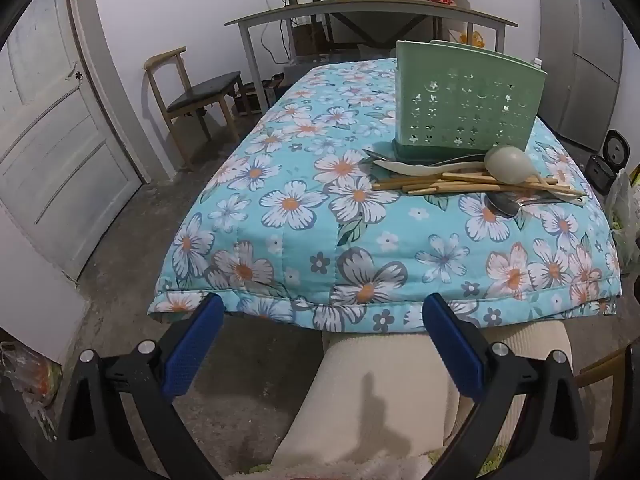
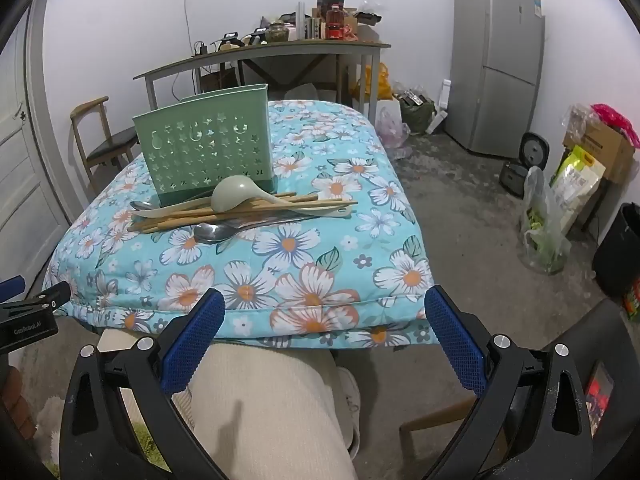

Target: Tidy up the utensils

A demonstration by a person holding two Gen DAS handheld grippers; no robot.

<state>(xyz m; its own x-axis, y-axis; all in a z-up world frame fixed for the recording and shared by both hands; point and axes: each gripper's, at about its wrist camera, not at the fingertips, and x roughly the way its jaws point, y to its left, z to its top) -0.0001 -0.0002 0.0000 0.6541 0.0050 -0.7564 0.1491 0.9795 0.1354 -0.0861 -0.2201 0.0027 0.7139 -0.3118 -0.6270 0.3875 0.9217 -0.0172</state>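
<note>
Left wrist view: left gripper (image 1: pixel 323 312) spread wide, nothing between its blue pads, above the person's knee (image 1: pixel 384 392); at 1 o'clock on the floral quilt (image 1: pixel 280 216), green utensil holder (image 1: pixel 468 108) upright, chopsticks (image 1: pixel 448 185), pale ladle (image 1: pixel 508 165) and metal spoon (image 1: pixel 504 203) heaped against its base. Right wrist view: right gripper (image 2: pixel 323 309) likewise agape and empty; holder and heap at 11 o'clock.

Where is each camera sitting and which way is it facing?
Left wrist: on the left gripper, jaws open, tilted down over the person's knee, facing the floral quilt.
Right wrist: on the right gripper, open, same aim; the left gripper shows at its left edge.
Shared: green utensil holder, pale ladle, chopsticks.
</note>
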